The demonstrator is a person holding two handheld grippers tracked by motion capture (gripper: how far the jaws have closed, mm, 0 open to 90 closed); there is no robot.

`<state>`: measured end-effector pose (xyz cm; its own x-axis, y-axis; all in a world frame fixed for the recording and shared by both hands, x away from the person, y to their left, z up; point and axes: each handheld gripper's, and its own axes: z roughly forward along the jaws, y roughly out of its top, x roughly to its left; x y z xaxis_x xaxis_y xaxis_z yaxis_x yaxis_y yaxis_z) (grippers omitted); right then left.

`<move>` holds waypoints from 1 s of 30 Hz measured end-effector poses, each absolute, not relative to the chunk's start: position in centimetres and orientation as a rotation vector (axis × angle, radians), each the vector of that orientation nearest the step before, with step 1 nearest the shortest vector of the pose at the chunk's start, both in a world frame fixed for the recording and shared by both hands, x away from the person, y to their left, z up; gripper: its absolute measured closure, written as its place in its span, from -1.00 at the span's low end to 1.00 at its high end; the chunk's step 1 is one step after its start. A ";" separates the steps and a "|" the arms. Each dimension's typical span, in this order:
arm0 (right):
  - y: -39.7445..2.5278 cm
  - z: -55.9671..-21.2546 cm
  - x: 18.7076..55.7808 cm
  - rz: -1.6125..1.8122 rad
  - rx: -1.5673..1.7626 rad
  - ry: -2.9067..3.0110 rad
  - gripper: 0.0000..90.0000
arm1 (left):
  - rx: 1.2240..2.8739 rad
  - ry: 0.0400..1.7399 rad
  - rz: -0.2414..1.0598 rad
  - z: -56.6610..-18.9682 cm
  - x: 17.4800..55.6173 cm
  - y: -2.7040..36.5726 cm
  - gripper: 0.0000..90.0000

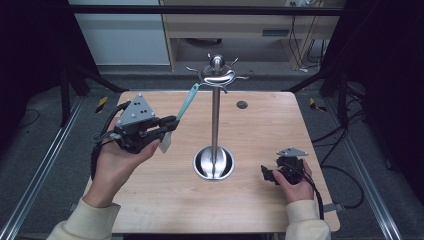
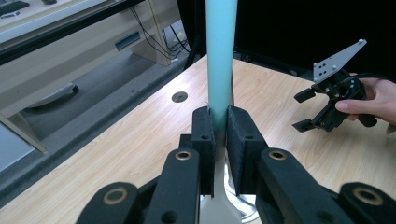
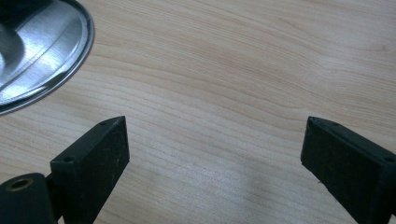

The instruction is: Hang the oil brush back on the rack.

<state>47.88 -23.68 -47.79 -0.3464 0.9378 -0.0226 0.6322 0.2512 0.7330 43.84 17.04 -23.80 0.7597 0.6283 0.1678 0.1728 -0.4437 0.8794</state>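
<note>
- Left gripper (image 1: 167,126): raised over the left of the counter (image 1: 150,200), jaws pinching a spatula (image 1: 186,106) low on its handle, just above the blade.
- Spatula: teal handle, smooth and rounded, rising toward the rack top; pale flat blade hanging below the jaws. Judged light, the handle stiff, the blade likely flexible. The smooth handle may slip or pivot between flat pads; the grip near the blade leaves a long lever above, so it could swing.
- Left gripper view: the handle (image 2: 219,56) stands upright between black rubbery pads (image 2: 203,135), squarely seated.
- Rack (image 1: 215,120): polished steel pole on a round dished base, thin hooks round a ball top. The handle's top lies at a hook; whether it touches cannot be told.
- Right gripper (image 1: 270,175): resting low on the counter right of the base, jaws spread, holding nothing.
- Counter: pale wood-grain laminate, matte.
</note>
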 end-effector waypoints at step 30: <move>-23.7 -47.8 47.9 0.887 1.428 2.067 -0.81 | 1.994 0.605 0.597 -24.7 45.2 15.9 0.81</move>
